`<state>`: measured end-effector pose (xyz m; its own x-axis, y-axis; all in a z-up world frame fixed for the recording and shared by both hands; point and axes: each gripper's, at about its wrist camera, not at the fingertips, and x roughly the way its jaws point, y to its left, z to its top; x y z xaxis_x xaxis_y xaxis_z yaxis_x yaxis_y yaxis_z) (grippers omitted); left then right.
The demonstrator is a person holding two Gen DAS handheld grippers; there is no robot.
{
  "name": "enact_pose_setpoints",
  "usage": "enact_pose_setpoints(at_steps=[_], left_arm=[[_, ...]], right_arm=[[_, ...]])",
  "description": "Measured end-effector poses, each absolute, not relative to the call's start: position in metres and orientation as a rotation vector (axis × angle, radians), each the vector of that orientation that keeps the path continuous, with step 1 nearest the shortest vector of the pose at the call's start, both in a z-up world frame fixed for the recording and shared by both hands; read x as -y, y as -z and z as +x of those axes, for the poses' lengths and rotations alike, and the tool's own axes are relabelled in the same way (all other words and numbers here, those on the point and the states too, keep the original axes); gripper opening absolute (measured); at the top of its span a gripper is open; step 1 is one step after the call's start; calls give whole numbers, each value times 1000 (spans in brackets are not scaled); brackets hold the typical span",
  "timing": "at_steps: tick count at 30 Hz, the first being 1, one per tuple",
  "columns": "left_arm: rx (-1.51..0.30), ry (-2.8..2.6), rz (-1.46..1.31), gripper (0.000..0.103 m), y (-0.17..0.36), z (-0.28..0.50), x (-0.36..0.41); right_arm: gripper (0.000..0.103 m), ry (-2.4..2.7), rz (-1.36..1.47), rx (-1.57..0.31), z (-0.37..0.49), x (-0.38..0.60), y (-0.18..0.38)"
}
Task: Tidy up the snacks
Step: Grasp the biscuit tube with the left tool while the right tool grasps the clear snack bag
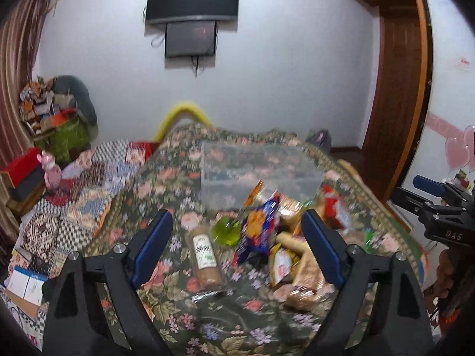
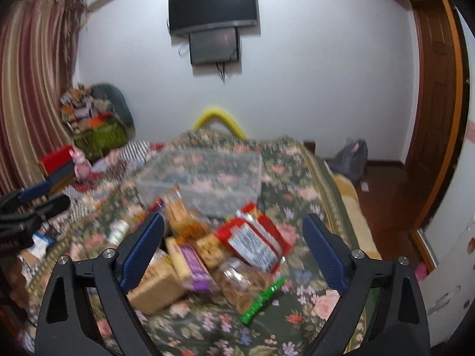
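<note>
We see the snacks heaped in a loose pile point(image 2: 207, 255) on the bed's floral cover point(image 2: 297, 184), lying between our two sets of jaws. In the right wrist view a red packet point(image 2: 252, 240) sits on top at the middle, a purple-labelled packet point(image 2: 193, 267) at its 8 o'clock and a clear bag with a green strip point(image 2: 252, 290) at its 6 o'clock. The left wrist view shows a long biscuit tube point(image 1: 204, 261) lying apart at the pile's 9 o'clock, a green round sweet point(image 1: 227, 230) just beside it, and a blue packet point(image 1: 258, 231) propped on the heap. A clear plastic box point(image 1: 255, 172) stands at 12 o'clock behind the pile, touching it or nearly so; blur hides which. Our left gripper point(image 1: 237, 249) and right gripper point(image 2: 234, 252) both hover with jaws spread wide, holding nothing.
</note>
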<state>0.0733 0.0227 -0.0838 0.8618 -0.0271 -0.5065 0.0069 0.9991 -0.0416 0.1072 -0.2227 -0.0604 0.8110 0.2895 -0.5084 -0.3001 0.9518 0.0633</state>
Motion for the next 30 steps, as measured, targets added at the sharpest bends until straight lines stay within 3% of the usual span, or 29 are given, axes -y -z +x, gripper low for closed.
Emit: enact_pose_setpoints(at_steps=[7,18,28,30], left_arm=[[-686,-1,-54,84,132,103,-45],[-872,-5,-145,58,198,148,-67],[-885,-33,-69,56,221,165,-57],[-868,-40,-48,50,223,166,-54]], right_arm=[[87,-301,-46,-695,134,233,104],[87,-366,21,-869,162,236,143],[90,-410,47,-941,170,229,161],[88,-422,63,-961,171,227,166]])
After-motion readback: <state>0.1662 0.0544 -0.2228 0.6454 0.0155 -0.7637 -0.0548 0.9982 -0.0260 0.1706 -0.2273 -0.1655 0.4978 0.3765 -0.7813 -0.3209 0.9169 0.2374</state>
